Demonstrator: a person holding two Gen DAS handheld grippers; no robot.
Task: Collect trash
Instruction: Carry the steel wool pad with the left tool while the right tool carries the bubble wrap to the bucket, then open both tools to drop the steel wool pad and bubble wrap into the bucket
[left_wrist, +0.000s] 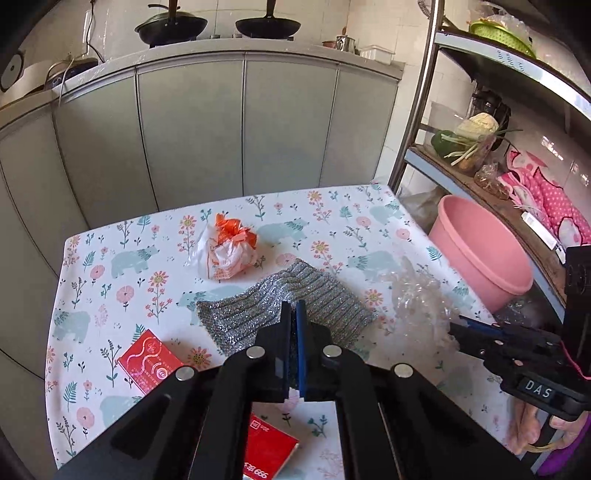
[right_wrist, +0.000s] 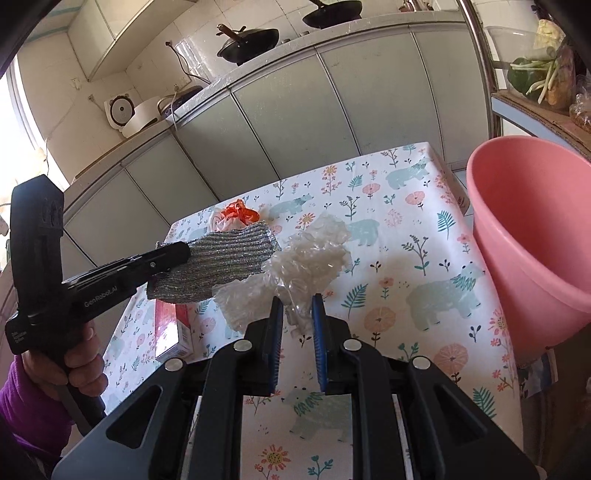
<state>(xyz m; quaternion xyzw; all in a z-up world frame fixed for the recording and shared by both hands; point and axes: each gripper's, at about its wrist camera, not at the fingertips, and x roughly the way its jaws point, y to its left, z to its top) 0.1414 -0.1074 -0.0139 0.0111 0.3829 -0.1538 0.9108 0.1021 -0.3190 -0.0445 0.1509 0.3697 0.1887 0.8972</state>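
My left gripper (left_wrist: 293, 308) is shut on a silver glittery scouring cloth (left_wrist: 314, 295) and holds it above the table; the cloth also shows in the right wrist view (right_wrist: 225, 258), with the left gripper (right_wrist: 177, 254) clamped on its near end. My right gripper (right_wrist: 297, 302) is shut on a crumpled clear plastic wrap (right_wrist: 306, 258), lifted off the table; the wrap also shows in the left wrist view (left_wrist: 417, 299). A tied orange-and-white plastic bag (left_wrist: 229, 251) lies on the floral tablecloth (left_wrist: 110, 236). A pink bucket (right_wrist: 528, 229) stands off the table's right edge.
Two red boxes (left_wrist: 147, 363) (left_wrist: 269, 450) lie at the table's near left. Grey cabinets stand behind the table. A metal shelf (left_wrist: 480, 177) with vegetables and pink cloths is on the right, above the bucket (left_wrist: 476, 247).
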